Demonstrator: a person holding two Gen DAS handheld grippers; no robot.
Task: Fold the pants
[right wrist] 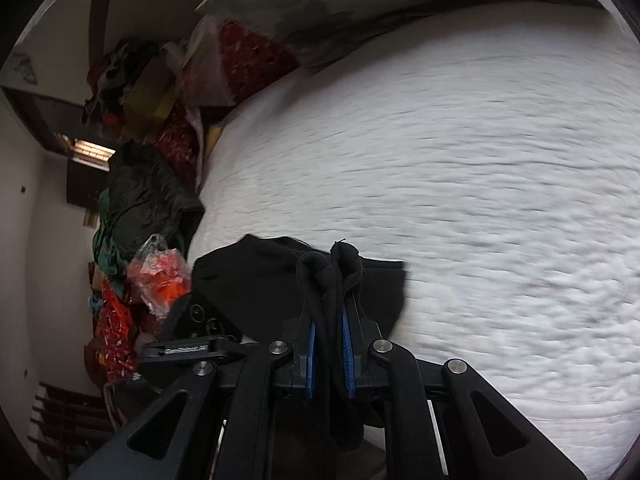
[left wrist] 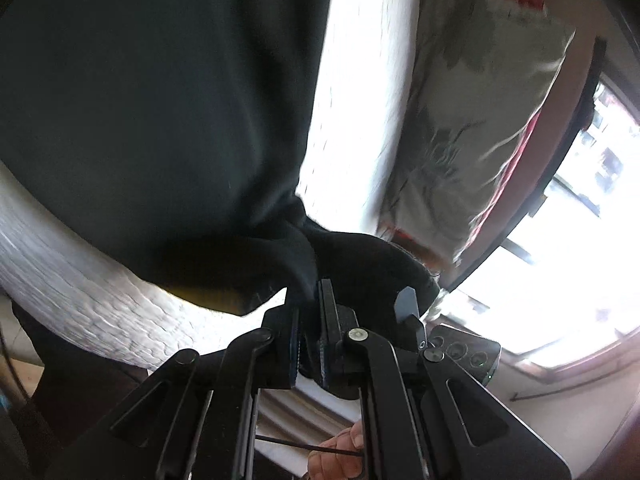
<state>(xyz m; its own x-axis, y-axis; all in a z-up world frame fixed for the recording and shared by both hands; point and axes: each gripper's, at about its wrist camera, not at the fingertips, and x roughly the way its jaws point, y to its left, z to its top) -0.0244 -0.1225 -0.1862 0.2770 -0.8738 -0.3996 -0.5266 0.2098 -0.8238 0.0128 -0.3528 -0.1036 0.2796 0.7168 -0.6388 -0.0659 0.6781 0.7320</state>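
Note:
The black pants (left wrist: 152,120) hang and spread across the white textured bed cover (left wrist: 80,300) in the left wrist view. My left gripper (left wrist: 310,300) is shut on a bunched edge of the pants. In the right wrist view my right gripper (right wrist: 330,320) is shut on a gathered fold of the black pants (right wrist: 260,280), pinched between its blue pads (right wrist: 347,344), just above the white bed cover (right wrist: 460,200). The other gripper's body (right wrist: 200,320) shows close at the left.
A patterned grey and red quilt (left wrist: 460,120) lies along the bed's far side by a bright window (left wrist: 560,260). A pile of clothes and bags (right wrist: 152,140), with an orange plastic bag (right wrist: 160,280), sits beside the bed.

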